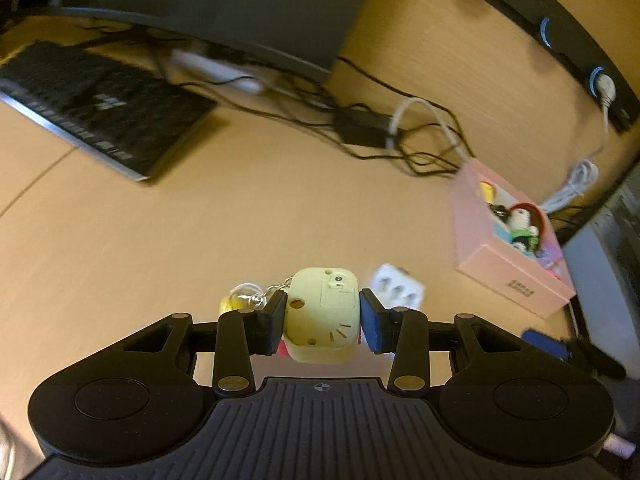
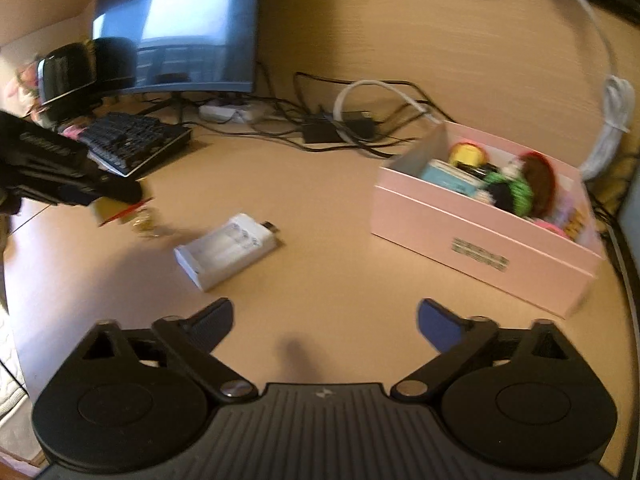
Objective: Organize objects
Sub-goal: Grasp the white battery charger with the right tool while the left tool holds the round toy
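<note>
My left gripper (image 1: 320,316) is shut on a pale yellow-green toy gadget (image 1: 322,314) held above the wooden desk; a small clear bulb charm (image 1: 242,298) hangs off it by a chain on the left. The pink box (image 1: 516,280) with several small toys inside lies to the right of it. A white battery charger (image 1: 396,290) lies on the desk just behind the gadget. In the right wrist view my right gripper (image 2: 325,320) stands open over bare desk, nothing between its fingers. The charger (image 2: 228,250) lies ahead to its left, the pink box (image 2: 476,232) ahead to its right. The left gripper (image 2: 68,172) shows at the left edge with the gadget.
A black keyboard (image 1: 100,108) and a dark monitor (image 2: 176,32) stand at the back left. Tangled black cables with a power brick (image 2: 320,132) and a white cable (image 2: 612,116) run behind the box. A black round speaker (image 2: 68,72) stands at far left.
</note>
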Demonstrator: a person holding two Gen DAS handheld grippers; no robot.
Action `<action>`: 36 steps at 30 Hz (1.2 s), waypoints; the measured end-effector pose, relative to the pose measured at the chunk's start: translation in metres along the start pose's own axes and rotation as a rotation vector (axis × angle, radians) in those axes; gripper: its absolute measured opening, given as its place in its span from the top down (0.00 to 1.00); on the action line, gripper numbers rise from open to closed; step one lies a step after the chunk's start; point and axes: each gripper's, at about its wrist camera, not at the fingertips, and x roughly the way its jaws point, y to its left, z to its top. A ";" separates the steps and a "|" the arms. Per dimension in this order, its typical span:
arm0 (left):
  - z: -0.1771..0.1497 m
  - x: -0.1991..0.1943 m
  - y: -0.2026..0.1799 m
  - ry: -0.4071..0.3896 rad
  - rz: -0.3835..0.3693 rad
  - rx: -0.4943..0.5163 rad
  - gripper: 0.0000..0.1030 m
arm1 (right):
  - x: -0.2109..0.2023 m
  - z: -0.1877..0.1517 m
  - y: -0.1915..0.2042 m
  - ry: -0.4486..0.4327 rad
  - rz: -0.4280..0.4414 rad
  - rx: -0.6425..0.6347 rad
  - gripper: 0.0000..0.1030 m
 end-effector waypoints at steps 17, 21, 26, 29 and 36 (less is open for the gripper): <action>-0.024 -0.032 0.040 -0.001 0.020 -0.044 0.58 | 0.092 0.043 0.077 0.116 0.002 -0.031 0.15; -0.022 -0.026 0.042 0.004 -0.007 -0.050 0.58 | 0.080 0.038 0.061 0.113 -0.042 -0.049 0.15; -0.021 -0.019 0.041 0.017 -0.023 -0.051 0.58 | 0.073 0.044 0.050 0.090 0.031 -0.033 0.15; -0.023 -0.019 0.040 0.027 -0.022 -0.038 0.58 | 0.087 0.052 0.050 0.068 0.008 0.014 0.17; -0.025 -0.024 0.041 0.046 -0.021 -0.005 0.58 | 0.110 0.060 0.056 0.069 -0.031 0.031 0.54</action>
